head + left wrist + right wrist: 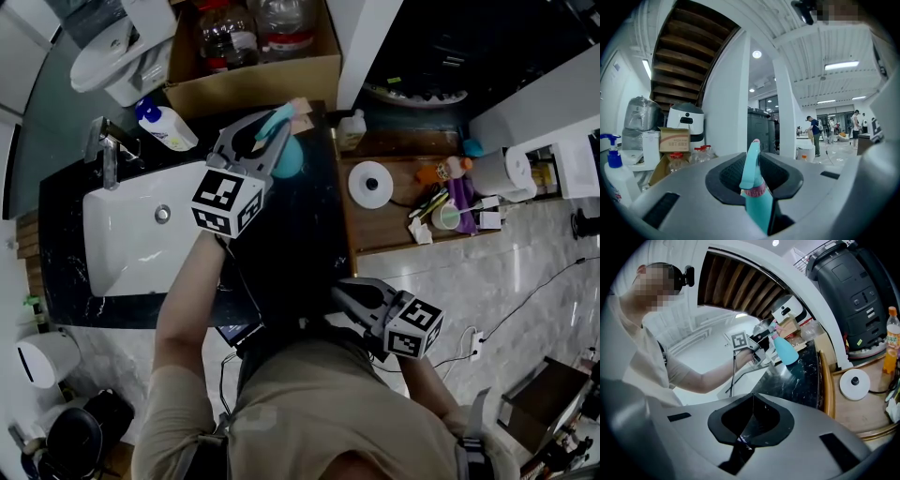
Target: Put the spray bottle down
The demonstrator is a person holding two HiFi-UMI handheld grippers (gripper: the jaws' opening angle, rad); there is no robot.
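A teal spray bottle (289, 159) hangs over the black marble counter (300, 234), just right of the sink. My left gripper (270, 141) is shut on its neck and trigger head. In the left gripper view the bottle (757, 197) stands upright between the pads, with its nozzle pointing up past my left gripper (757, 187). The right gripper view shows the bottle (786, 350) with its base close to the counter; I cannot tell whether it touches. My right gripper (341, 293) is low by the person's body; there my right gripper (751, 425) has its pads together on nothing.
A white sink (131, 244) with a faucet (108, 150) lies left of the bottle, a pump bottle (167, 127) behind it. A cardboard box (253, 80) of bottles stands at the back. A wooden shelf (394, 234) on the right holds a white round disc (371, 185) and clutter.
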